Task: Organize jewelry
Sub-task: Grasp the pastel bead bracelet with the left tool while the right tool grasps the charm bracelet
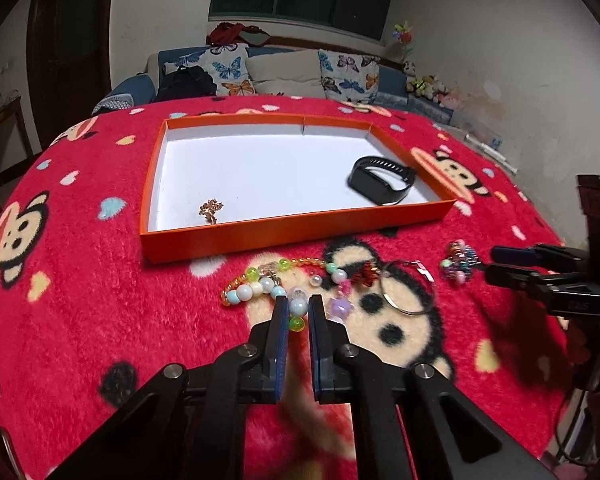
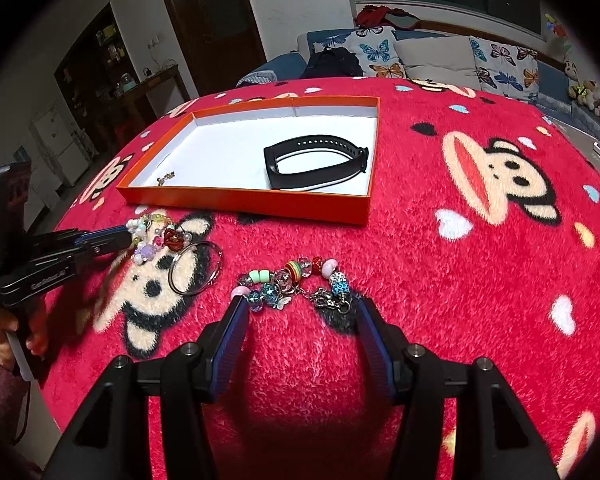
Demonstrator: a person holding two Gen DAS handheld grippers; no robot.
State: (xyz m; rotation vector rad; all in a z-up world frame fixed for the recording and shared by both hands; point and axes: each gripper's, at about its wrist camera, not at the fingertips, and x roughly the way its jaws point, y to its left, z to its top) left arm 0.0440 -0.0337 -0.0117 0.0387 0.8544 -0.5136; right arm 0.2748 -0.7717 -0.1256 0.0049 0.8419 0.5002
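Note:
An orange tray (image 1: pixel 260 236) with a white floor lies on the red monkey-print blanket; it also shows in the right wrist view (image 2: pixel 236 203). In it lie a black wristband (image 1: pixel 382 179) (image 2: pixel 316 164) and a small gold brooch (image 1: pixel 211 210) (image 2: pixel 165 178). In front of the tray lies a beaded keychain (image 1: pixel 260 286) with a metal ring (image 1: pixel 408 292) (image 2: pixel 194 268). My left gripper (image 1: pixel 299 308) is shut on one of its pale beads. My right gripper (image 2: pixel 300 306) is open, its fingers either side of a colourful charm bracelet (image 2: pixel 296 282) (image 1: pixel 458 266).
A sofa (image 1: pixel 284 72) with butterfly cushions and a black bag stands behind the table. The blanket's edge falls off at the left and right. A dark cabinet and shelves (image 2: pixel 100 64) stand at the far left.

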